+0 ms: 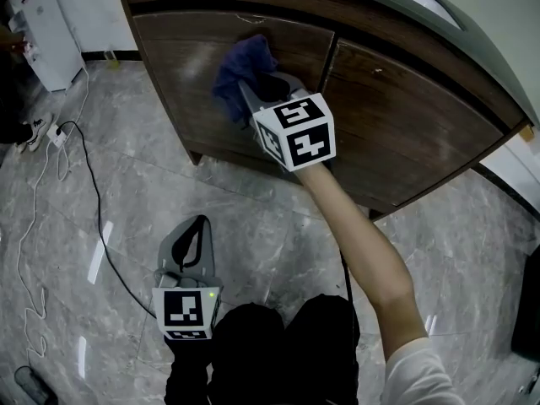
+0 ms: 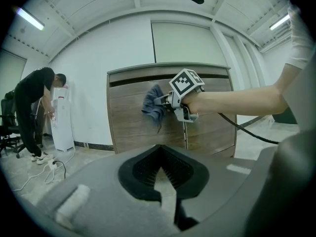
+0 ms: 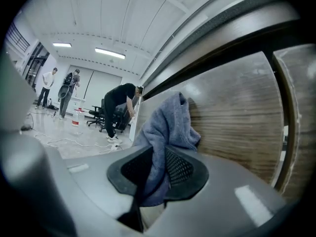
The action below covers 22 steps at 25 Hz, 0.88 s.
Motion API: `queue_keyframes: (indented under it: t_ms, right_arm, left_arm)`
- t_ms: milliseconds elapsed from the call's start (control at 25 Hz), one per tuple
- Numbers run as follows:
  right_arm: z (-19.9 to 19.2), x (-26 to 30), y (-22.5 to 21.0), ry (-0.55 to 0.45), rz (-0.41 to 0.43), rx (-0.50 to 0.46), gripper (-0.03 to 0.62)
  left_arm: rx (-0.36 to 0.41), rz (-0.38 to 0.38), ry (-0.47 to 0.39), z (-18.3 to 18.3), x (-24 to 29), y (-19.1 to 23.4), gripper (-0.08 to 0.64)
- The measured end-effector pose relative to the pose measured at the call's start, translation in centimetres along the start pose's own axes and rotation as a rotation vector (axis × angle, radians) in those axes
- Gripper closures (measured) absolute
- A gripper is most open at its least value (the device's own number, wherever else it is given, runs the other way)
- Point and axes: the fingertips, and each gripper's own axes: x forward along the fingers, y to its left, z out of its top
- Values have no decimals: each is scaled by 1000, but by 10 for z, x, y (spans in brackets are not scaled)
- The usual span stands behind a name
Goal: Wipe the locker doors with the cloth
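Level: bright, even indoor light in all three views.
Sources: long white ceiling strip lights [image 3: 109,53], high and to the left of the dark brown wood-grain locker [image 3: 237,117].
Glare: pale streaks on the glossy grey marble floor [image 1: 253,234] in front of the locker; a whitish sheen on its door.
Shadow: dark band beneath the locker's top.
Distortion: fisheye; the locker's edges bow, and the corners of both gripper views are black.
Focus: blue-grey cloth [image 3: 165,127] against the locker is sharp; the nearest grey foreground is soft.
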Motion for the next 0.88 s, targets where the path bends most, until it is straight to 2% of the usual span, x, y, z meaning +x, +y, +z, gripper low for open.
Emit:
queue_keyframes:
  t_ms: [520,720,880]
  right_arm:
    - [65,3,-4,-100,-14,-6,512]
    - [65,4,-2,-111,-33,-40,512]
    - [47,11,4,-85,-29,-27,512]
  left_arm:
    - [-20,8,-3,-6,-1,10,560]
    - [-24,12,-1,-10,-2,13,560]
    - [-30,15,6,-14,-3,17,560]
